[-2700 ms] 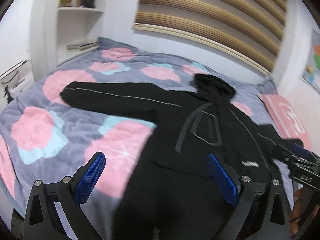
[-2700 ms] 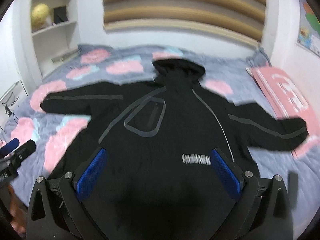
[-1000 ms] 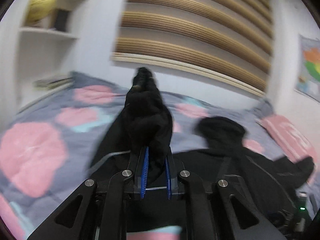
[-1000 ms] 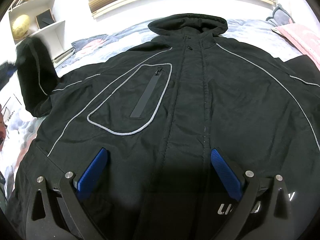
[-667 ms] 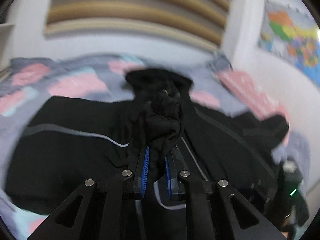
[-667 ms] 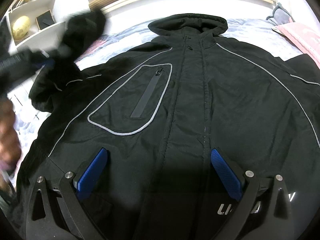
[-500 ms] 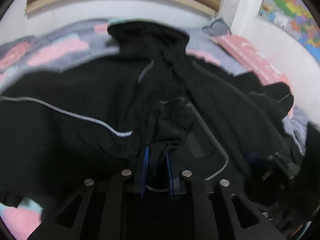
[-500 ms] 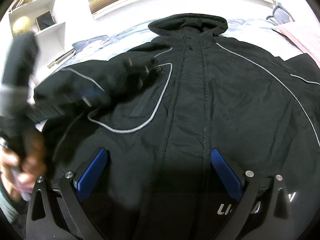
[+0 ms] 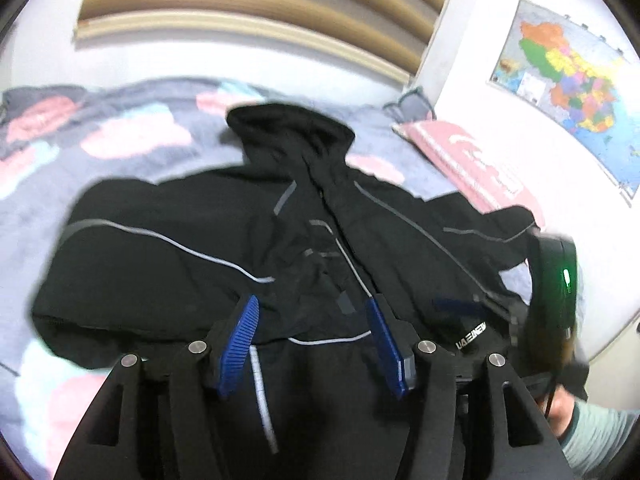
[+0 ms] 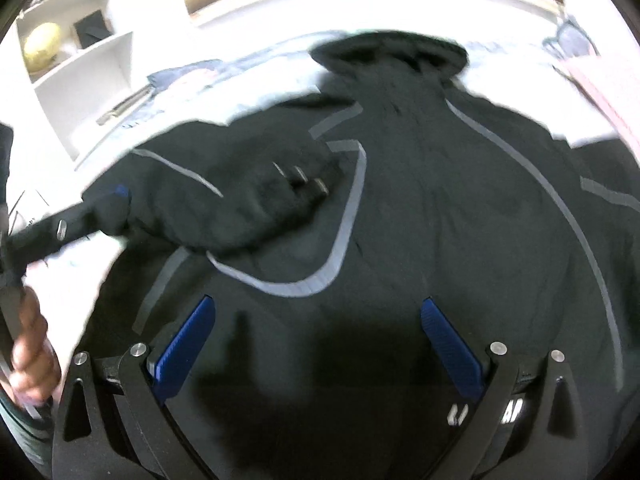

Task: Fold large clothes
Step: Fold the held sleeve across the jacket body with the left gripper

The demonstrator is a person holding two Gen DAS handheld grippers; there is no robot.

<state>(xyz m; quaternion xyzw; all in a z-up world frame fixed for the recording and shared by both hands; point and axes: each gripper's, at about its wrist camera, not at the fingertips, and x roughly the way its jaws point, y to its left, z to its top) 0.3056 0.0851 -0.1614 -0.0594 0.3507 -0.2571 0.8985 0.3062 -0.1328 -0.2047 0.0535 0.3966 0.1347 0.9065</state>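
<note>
A large black hooded jacket with grey piping lies face up on the flowered bed. Its left sleeve is folded across the chest, the cuff resting by the outlined pocket. My left gripper hovers low over the jacket's front with its jaws opening; only flat jacket cloth lies beyond the blue pads, none pinched. In the right wrist view the left gripper sits at the sleeve's left side, held by a hand. My right gripper stands open above the jacket's lower front.
A pink pillow lies at the bed's right side under a wall map. White shelves with a yellow ball stand at the left. The right gripper's body with a green light shows at the jacket's right sleeve.
The left gripper carried the pinched sleeve across onto the chest, dropped lower, and spread its jaws, letting the sleeve go. The right gripper lifted a little, still open.
</note>
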